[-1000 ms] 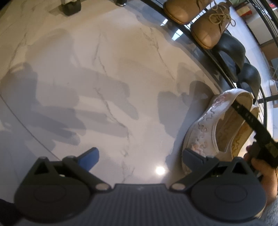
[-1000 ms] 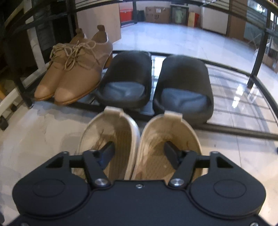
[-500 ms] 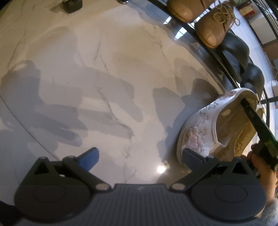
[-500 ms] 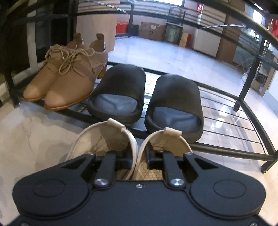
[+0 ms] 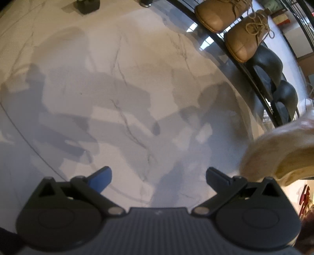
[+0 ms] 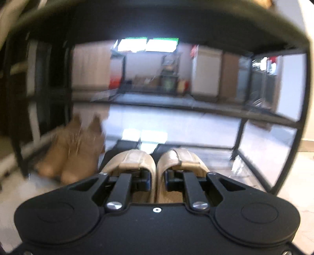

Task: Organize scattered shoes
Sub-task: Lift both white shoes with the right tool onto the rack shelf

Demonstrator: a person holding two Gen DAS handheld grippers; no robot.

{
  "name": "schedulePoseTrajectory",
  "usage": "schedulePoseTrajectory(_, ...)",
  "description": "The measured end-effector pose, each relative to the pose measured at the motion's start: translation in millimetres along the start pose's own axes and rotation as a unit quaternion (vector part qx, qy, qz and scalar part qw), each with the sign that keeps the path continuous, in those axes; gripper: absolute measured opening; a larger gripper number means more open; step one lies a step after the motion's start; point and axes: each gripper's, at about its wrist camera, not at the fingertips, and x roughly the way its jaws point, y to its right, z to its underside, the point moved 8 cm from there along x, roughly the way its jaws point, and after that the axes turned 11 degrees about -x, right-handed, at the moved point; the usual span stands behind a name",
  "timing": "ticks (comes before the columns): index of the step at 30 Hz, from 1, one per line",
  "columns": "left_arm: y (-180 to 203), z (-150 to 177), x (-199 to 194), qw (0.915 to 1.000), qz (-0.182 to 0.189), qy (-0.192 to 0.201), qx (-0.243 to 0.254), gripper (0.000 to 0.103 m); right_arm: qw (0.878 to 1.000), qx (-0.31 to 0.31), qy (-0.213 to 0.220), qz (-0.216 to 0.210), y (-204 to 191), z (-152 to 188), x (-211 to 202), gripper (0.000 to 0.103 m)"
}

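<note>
My right gripper (image 6: 156, 180) is shut on the inner walls of a pair of cream slip-on shoes (image 6: 137, 160), one finger inside each shoe, and holds them lifted in front of the black shoe rack (image 6: 238, 137). The lifted pair shows blurred at the right edge of the left wrist view (image 5: 278, 155). My left gripper (image 5: 157, 174) is open and empty above the marble floor (image 5: 117, 88). Tan lace-up shoes (image 5: 243, 39) and black slides (image 5: 274, 78) sit on the rack's bottom shelf; the tan pair also shows in the right wrist view (image 6: 72, 153).
A black rack foot or caster (image 5: 88, 4) stands at the far edge of the floor. The rack's middle shelf (image 6: 196, 107) crosses ahead of the right gripper, with a dark upper shelf above. Boxes and furniture stand far behind the rack.
The right gripper closed on the cream shoes' inner walls and lifted the pair off the floor, up toward the rack. The left gripper stayed open and barely moved.
</note>
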Motion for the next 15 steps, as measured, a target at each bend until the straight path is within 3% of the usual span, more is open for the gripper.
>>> schedulePoseTrajectory(6,2.7,4.4,-1.7,1.0,0.006,0.001,0.006,0.102,0.998,0.009,0.063,0.025,55.1,-43.0,-39.3,0.013)
schedulePoseTrajectory(12,2.3,5.1,-0.3,1.0,0.003,-0.001,0.005,0.102,0.997,0.063,0.015,0.033,102.4,-16.6,-27.0,0.013)
schedulePoseTrajectory(15,2.0,5.0,-0.4,1.0,0.004,-0.003,0.001,0.102,0.998,0.049,-0.013,0.04,108.0,6.4,-8.4,0.013)
